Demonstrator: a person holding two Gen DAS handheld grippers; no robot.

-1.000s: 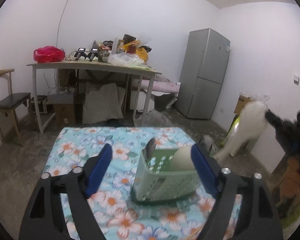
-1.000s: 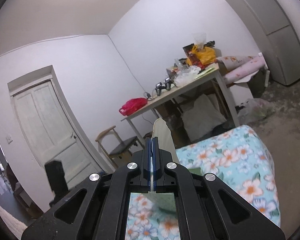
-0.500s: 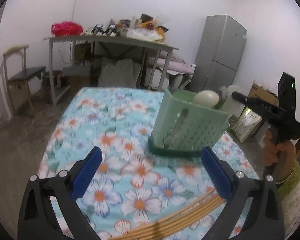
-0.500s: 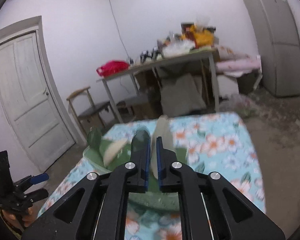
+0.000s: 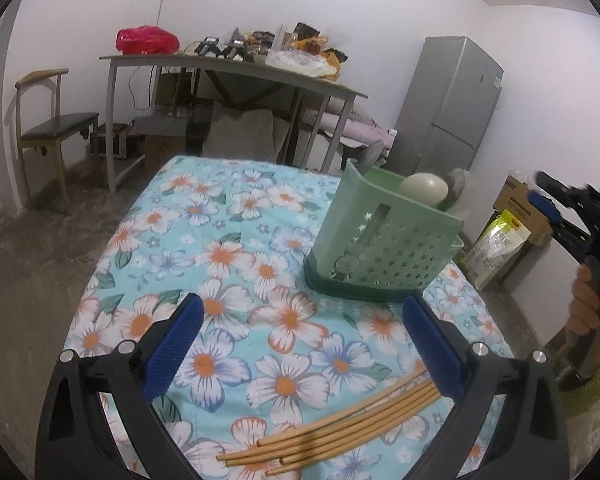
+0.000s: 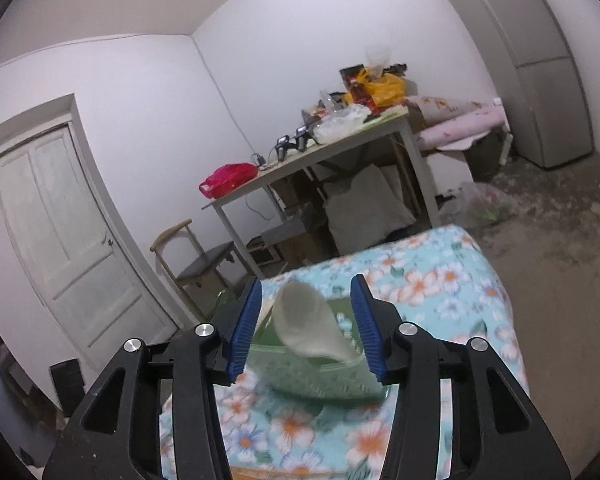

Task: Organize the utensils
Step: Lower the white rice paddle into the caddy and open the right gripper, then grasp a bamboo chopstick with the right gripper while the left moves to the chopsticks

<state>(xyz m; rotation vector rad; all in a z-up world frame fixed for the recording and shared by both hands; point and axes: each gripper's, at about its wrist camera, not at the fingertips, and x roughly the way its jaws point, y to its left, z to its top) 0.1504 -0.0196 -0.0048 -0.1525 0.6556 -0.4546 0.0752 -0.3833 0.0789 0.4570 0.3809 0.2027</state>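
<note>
A green perforated utensil basket (image 5: 384, 248) stands on the flowered tablecloth (image 5: 220, 240), with a white spoon (image 5: 424, 194) and a darker utensil sticking out of it. Several bamboo chopsticks (image 5: 340, 436) lie bundled on the cloth, just under and in front of my left gripper (image 5: 303, 312). That gripper is wide open with nothing between its fingers. My right gripper (image 6: 306, 292) hovers over the basket (image 6: 324, 376), its jaws opening. The white spoon (image 6: 304, 324) stands between its pads, touching neither. In the left wrist view a hand (image 5: 588, 300) holds the right gripper at the right edge.
Behind the low table stand a cluttered grey desk (image 5: 236, 68), a wooden chair (image 5: 48, 128) at the left and a grey fridge (image 5: 452, 100) at the right. Bags and a box (image 5: 500, 240) sit on the floor to the right. A white door (image 6: 60, 240) is at the left.
My left gripper came down towards the cloth and the chopsticks came into view under it. My right gripper, shut on the white spoon before, has parted its jaws over the basket.
</note>
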